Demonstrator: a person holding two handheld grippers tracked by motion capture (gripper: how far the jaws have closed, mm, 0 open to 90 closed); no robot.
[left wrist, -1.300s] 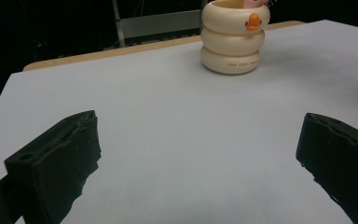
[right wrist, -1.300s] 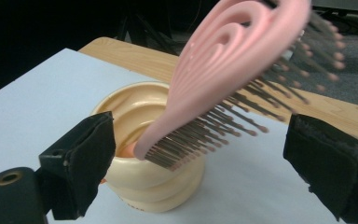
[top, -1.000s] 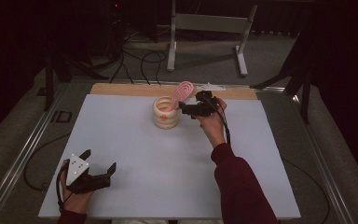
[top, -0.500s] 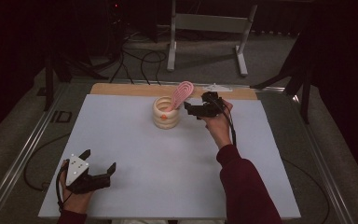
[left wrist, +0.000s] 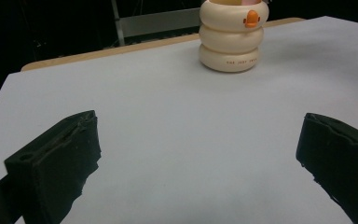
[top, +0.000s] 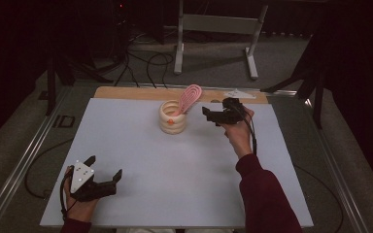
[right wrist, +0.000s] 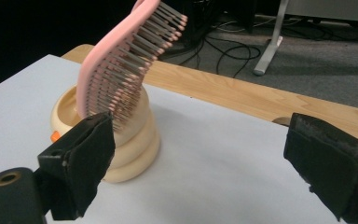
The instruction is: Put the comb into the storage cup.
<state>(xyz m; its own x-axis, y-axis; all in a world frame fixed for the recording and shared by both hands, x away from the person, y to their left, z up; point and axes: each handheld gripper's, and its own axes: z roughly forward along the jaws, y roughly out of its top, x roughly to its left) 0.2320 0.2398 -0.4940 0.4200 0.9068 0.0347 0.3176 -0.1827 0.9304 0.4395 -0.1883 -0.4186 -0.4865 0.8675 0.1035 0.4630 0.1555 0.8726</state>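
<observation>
A cream ribbed holder (top: pixel 173 118) with an orange duck bill stands at the back middle of the white table. A pink hairbrush (top: pixel 189 97) rests in it, handle down, head leaning right. My right gripper (top: pixel 210 115) hovers just right of the holder, open, apart from the brush. In the right gripper view the brush (right wrist: pixel 121 60) and holder (right wrist: pixel 135 144) sit behind the left jaw of that gripper (right wrist: pixel 200 158). My left gripper (top: pixel 105 166) rests open near the front left corner. The left gripper view has the holder (left wrist: pixel 230 42) far ahead of that gripper (left wrist: pixel 200 154).
A wooden strip (top: pixel 126 93) runs along the table's back edge. Behind it on the floor stand a metal frame (top: pixel 213 24) and loose cables (top: pixel 145 63). The white table surface (top: pixel 175 184) stretches wide between the two hands.
My right gripper has drawn back a little to the right, away from the holder. The brush stays leaning in the holder. The left gripper has not moved.
</observation>
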